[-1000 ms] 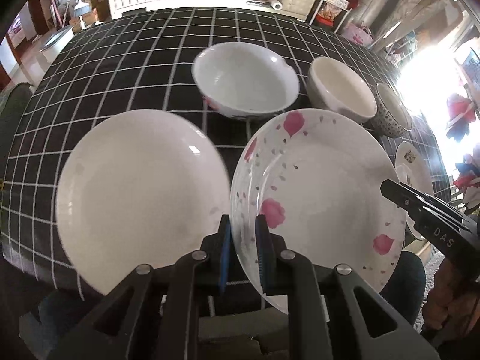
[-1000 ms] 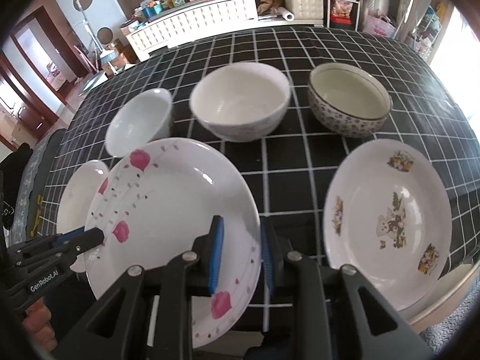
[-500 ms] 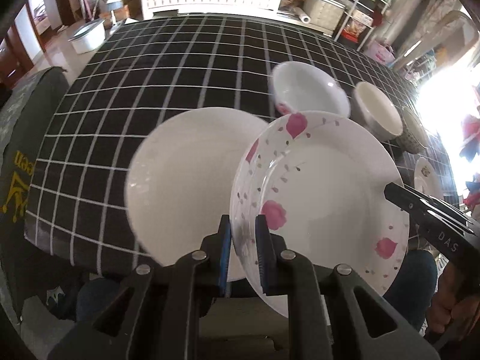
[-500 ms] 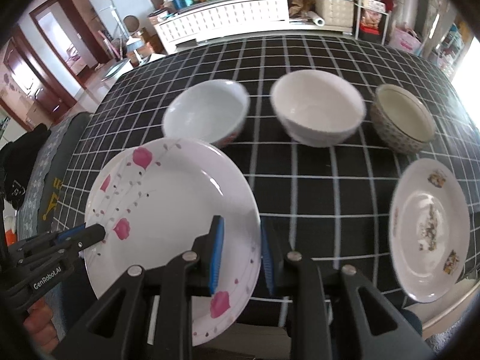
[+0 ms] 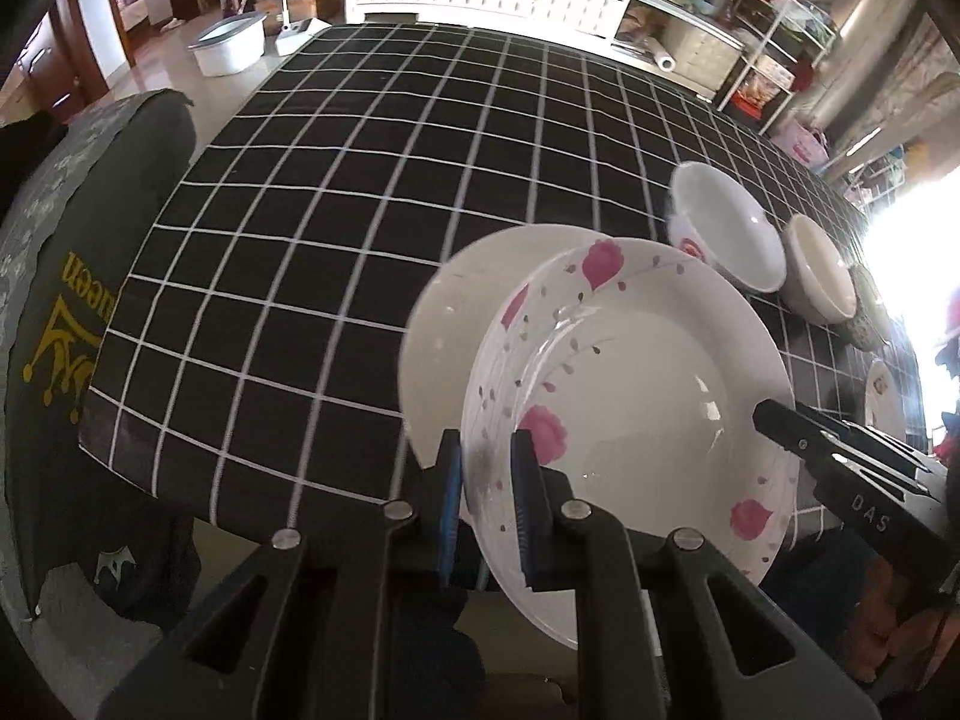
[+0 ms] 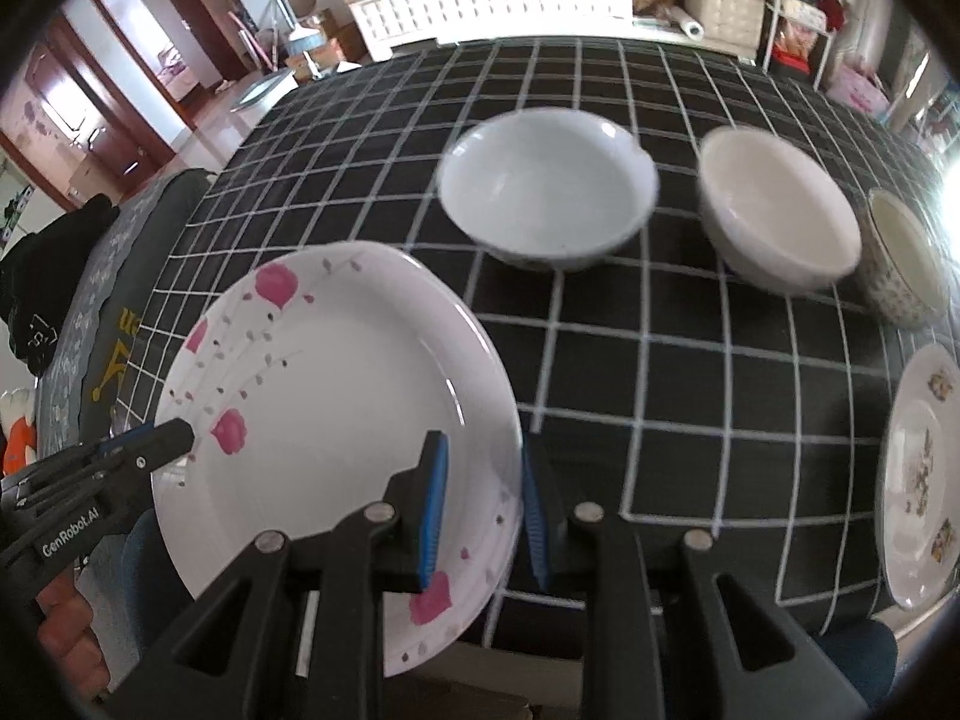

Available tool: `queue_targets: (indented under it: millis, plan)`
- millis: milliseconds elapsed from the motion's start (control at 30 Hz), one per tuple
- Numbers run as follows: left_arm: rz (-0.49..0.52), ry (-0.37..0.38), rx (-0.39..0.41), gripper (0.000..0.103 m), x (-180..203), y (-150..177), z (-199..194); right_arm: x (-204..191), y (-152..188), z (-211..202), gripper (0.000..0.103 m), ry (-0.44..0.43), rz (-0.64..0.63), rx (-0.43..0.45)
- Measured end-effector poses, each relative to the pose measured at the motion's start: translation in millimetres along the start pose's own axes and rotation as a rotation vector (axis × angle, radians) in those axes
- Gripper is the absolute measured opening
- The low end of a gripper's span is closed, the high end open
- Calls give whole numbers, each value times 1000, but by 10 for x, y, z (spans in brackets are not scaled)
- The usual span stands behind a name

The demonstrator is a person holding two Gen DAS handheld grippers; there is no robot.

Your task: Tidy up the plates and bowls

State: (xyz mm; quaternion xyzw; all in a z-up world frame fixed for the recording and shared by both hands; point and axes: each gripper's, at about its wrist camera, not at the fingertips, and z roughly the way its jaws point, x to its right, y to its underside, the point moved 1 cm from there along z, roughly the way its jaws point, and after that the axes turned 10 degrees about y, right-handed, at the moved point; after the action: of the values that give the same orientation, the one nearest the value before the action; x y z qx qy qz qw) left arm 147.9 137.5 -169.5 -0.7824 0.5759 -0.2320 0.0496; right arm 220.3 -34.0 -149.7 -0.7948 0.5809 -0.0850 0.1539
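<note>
Plates and bowls share a black, white-gridded tablecloth, and nearest the cameras is the pink-flowered plate, held above the table's near edge by both grippers at once. The left gripper pinches the plate's near-left rim between its blue pads, one pad on each face of the rim. The right gripper clamps the opposite rim the same way (its dark finger also shows at the right edge of the left wrist view). In the right wrist view the flowered plate tilts slightly, and the left gripper's tip touches its left rim.

Just behind and partly under the flowered plate lies a plain white plate on the cloth, its right part hidden by the held plate. To the right, near the table's edge, sits a plate with small printed figures, well apart from the held plate.

Farther back, three bowls stand in a row: a white bowl on the left, a cream bowl beside it, and a speckled bowl at the right, close to the cream one. Beyond the table, a white slatted cabinet runs along the far wall.
</note>
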Motion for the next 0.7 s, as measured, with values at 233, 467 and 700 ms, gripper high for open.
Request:
queue_targets:
  millis: [233, 467, 700]
  plan:
    - [-21, -9, 4, 14, -171, -89, 26, -180, -101, 103, 28, 6, -17, -11]
    - [-35, -9, -2, 14, -297, -131, 59, -284, -168, 196, 28, 16, -30, -21]
    - [-43, -1, -13, 14, -328, -175, 150, -263, -189, 253, 28, 28, -32, -29]
